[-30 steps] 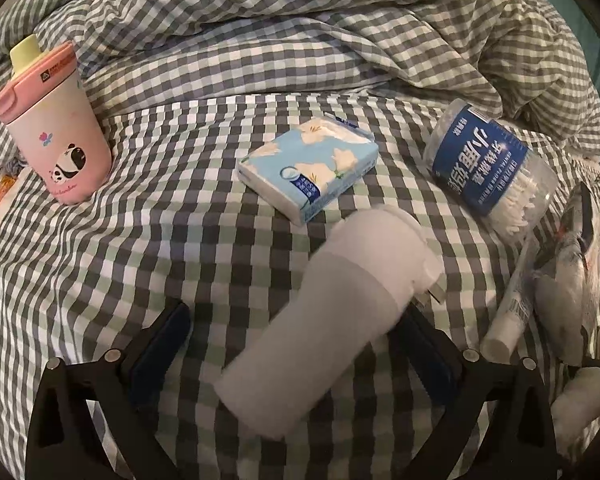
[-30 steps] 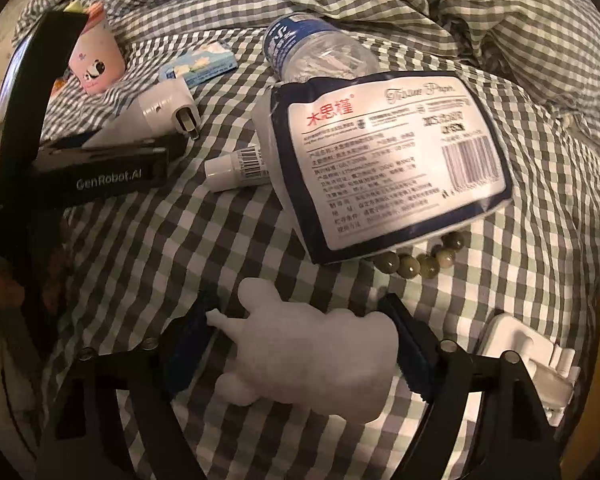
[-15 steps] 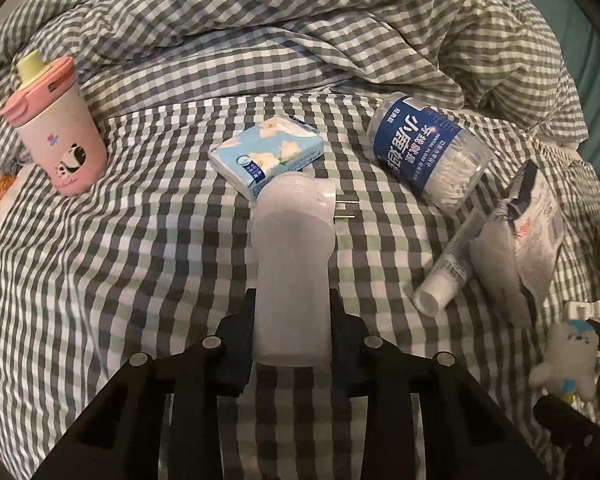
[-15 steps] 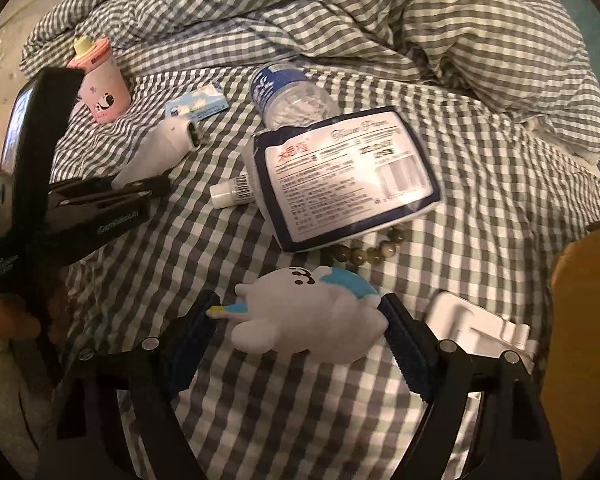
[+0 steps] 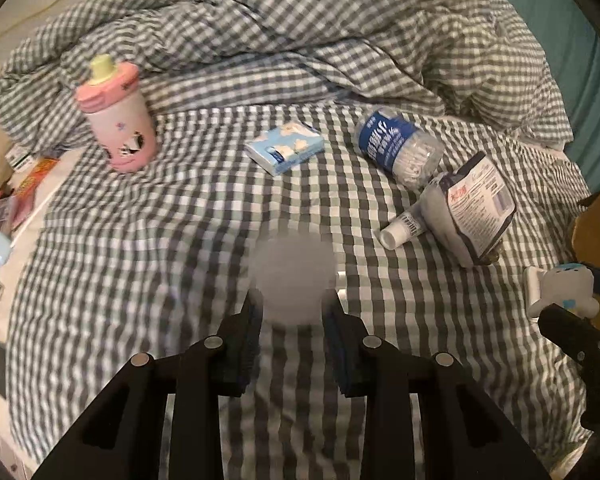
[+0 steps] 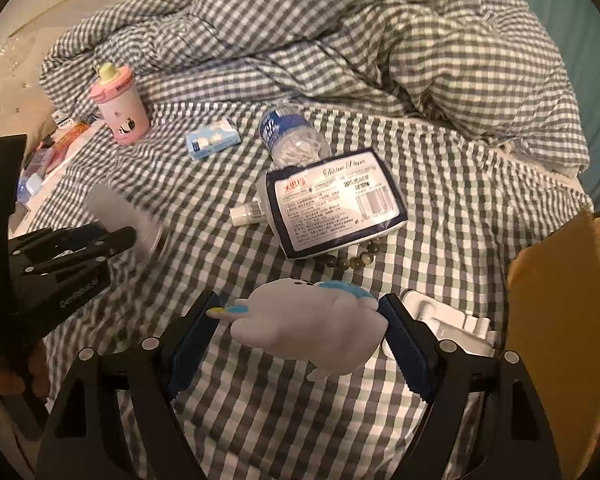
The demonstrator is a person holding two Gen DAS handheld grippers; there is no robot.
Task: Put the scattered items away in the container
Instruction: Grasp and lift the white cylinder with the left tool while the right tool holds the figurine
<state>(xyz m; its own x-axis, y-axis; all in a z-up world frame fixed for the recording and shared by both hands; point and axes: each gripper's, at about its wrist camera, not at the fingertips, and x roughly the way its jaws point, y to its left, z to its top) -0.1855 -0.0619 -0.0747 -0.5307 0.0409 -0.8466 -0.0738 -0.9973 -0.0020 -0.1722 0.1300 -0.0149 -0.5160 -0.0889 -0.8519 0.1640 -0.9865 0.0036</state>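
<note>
the white cylinder [image 5: 295,280] pinched in my left gripper [image 5: 292,312] is smeared by motion in both views, so i can't read its shape or end. the white tube [image 6: 247,213] and the bead string [image 6: 352,260] run under the tissue pack [image 6: 336,204], which hides part of each. the cardboard box [image 6: 560,320] is cut off at the right edge, and the clutter at the far left [image 5: 24,184] is too small for me to tell.

On the bed [image 5: 140,264], the cup [image 5: 118,120] stands toward the left edge; tissue pack [image 5: 286,147], jar [image 5: 398,148] and pouch [image 5: 474,210] lie rightward, the tube [image 5: 400,232] touching the pouch.
</note>
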